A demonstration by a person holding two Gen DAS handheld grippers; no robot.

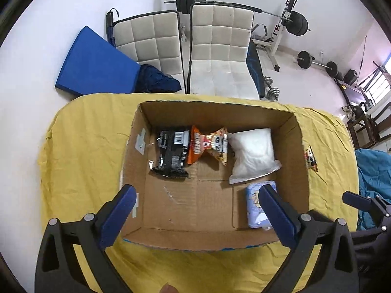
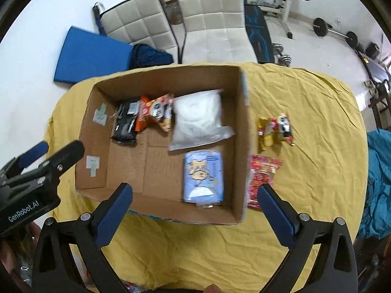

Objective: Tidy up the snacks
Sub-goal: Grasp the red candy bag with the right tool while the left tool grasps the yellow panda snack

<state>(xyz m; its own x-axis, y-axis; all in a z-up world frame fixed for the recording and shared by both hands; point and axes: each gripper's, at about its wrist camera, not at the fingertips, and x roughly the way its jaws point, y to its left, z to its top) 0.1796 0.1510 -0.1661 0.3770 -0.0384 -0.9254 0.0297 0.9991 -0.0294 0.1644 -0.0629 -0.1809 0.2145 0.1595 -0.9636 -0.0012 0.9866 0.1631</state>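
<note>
An open cardboard box (image 1: 136, 131) (image 2: 240, 112) sits on a yellow-clothed table. Inside lie a black packet (image 1: 172, 153) (image 2: 125, 122), an orange packet (image 1: 210, 144) (image 2: 155, 111), a white bag (image 1: 254, 155) (image 2: 198, 119) and a light-blue pack (image 1: 255, 207) (image 2: 202, 177). My left gripper (image 1: 195, 196) hangs open above the box's near half, nothing between its fingers. My right gripper (image 2: 195, 196) is open too, above the light-blue pack and the box's near wall. To the right of the box lie a yellow-and-orange packet (image 2: 275, 130) (image 1: 310, 157) and a red packet (image 2: 262, 175).
The yellow cloth (image 1: 80, 146) (image 2: 317, 122) covers the table around the box. Two white padded chairs (image 1: 220, 48) (image 2: 210, 17) stand behind the table, with a blue mat (image 1: 95, 61) and weight equipment (image 1: 293, 24) on the floor. Teal fabric (image 2: 378, 183) lies at the right.
</note>
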